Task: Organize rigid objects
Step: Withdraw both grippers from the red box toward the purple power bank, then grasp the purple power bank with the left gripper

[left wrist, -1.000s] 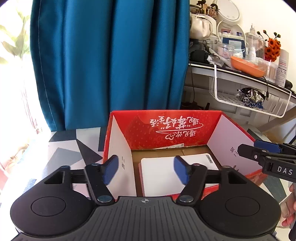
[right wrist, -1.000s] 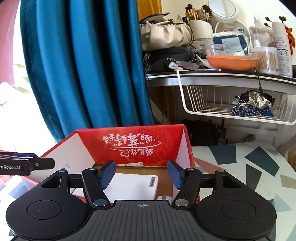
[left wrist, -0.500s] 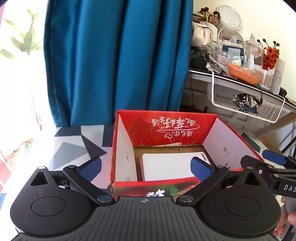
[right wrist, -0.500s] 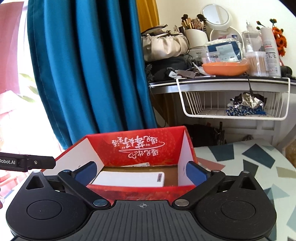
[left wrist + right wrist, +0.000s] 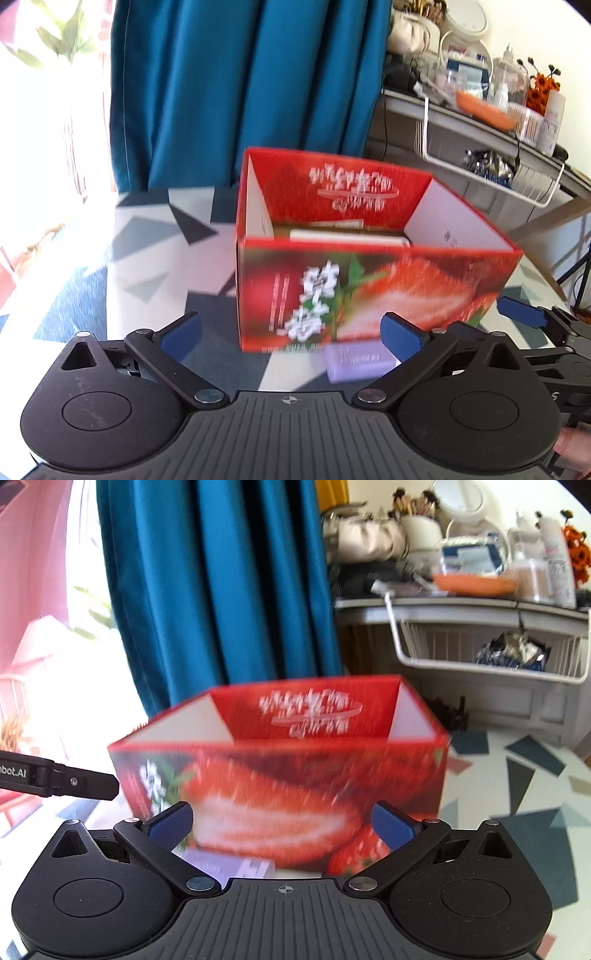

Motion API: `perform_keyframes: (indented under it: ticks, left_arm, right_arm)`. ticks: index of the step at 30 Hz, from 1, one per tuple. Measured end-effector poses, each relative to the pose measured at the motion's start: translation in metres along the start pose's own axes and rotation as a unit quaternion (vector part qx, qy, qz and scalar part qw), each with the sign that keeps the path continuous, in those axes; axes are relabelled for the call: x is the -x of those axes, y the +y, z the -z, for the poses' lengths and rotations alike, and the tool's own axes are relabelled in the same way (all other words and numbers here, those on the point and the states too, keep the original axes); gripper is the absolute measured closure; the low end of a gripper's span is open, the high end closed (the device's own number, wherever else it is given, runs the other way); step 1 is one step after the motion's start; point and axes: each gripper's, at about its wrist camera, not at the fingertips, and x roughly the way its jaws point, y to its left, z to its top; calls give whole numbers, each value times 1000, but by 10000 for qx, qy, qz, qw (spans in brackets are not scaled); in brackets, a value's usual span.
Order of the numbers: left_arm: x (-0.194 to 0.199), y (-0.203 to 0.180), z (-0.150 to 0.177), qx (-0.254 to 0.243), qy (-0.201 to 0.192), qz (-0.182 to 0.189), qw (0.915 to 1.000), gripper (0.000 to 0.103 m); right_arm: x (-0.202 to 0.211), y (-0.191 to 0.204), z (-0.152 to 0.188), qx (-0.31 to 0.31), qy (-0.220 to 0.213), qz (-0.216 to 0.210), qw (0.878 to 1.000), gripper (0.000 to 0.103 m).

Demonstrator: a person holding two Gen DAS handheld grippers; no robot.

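A red cardboard box [image 5: 373, 291], open-topped and printed with strawberries and white characters, is seen standing on the table [image 5: 147, 266], whose glossy top is patterned with grey, blue and white angular shapes. Inside the box, a flat white carton [image 5: 347, 236] is glimpsed lying on the brown floor, below the rim. Bare table is left to the box's left side and between its near wall and both tools. The left tool [image 5: 291, 334] is held with its blue-padded fingers spread wide apart, nothing between them. A small lavender rectangular packet [image 5: 356, 360] is seen lying on the table, just beside the box's near wall. The right tool [image 5: 282, 821] is likewise held wide apart and empty, facing the box's near wall. Both views are blurred. A teal curtain [image 5: 221, 590] hangs behind the box; a cluttered shelf with a white wire basket [image 5: 491, 653] stands to the right.
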Motion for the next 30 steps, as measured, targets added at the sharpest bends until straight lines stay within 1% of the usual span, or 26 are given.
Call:
perform_keyframes:
  ticks: [4, 6, 9, 12, 14, 15, 17, 19, 20, 21, 22, 23, 24, 25, 30]
  left_arm:
    - [-9, 6, 8, 161, 170, 68, 9997, 0]
    - [-14, 10, 10, 270, 222, 117, 9993, 0]
    - [-20, 12, 14, 366, 262, 195, 9988, 1]
    - [-27, 11, 16, 388, 298, 330, 9983, 3]
    - [-33, 10, 17, 376, 349, 416, 9978, 10]
    - [-36, 8, 17, 372, 387, 462, 9975, 12]
    - [-43, 8, 18, 387, 442, 535, 9968, 17]
    - [-49, 7, 18, 415, 480, 587, 9963, 20]
    - [-52, 7, 18, 428, 497, 621, 9959, 25]
    - [-55, 7, 18, 437, 521, 661, 9955, 28]
    - [-58, 6, 18, 441, 543, 702, 9951, 34]
    - [-62, 5, 18, 435, 562, 745, 9947, 42]
    - [-65, 4, 18, 424, 583, 769, 9944, 46]
    - [-68, 3, 19, 414, 607, 775, 9943, 51]
    - [-80, -2, 21, 485, 722, 895, 9922, 52]
  right_arm:
    - [-10, 9, 11, 203, 234, -164, 9994, 7]
    - [-16, 12, 16, 307, 376, -256, 9985, 16]
    - [-24, 17, 21, 371, 571, -372, 9970, 25]
    - [-31, 22, 26, 512, 720, -384, 9954, 28]
    - [-36, 24, 28, 565, 789, -381, 9946, 31]
    - [-37, 25, 29, 602, 803, -370, 9943, 36]
    - [-42, 27, 30, 685, 827, -368, 9935, 39]
    - [-48, 27, 30, 706, 860, -384, 9930, 40]
    - [-49, 27, 31, 712, 872, -394, 9929, 41]
    - [-50, 27, 31, 712, 889, -410, 9926, 42]
    - [-52, 27, 31, 709, 908, -430, 9924, 43]
    - [-54, 27, 31, 713, 927, -455, 9921, 46]
    - [-56, 28, 31, 725, 951, -470, 9917, 50]
    - [-57, 27, 31, 731, 977, -484, 9913, 51]
    - [-59, 25, 33, 695, 1009, -580, 9908, 51]
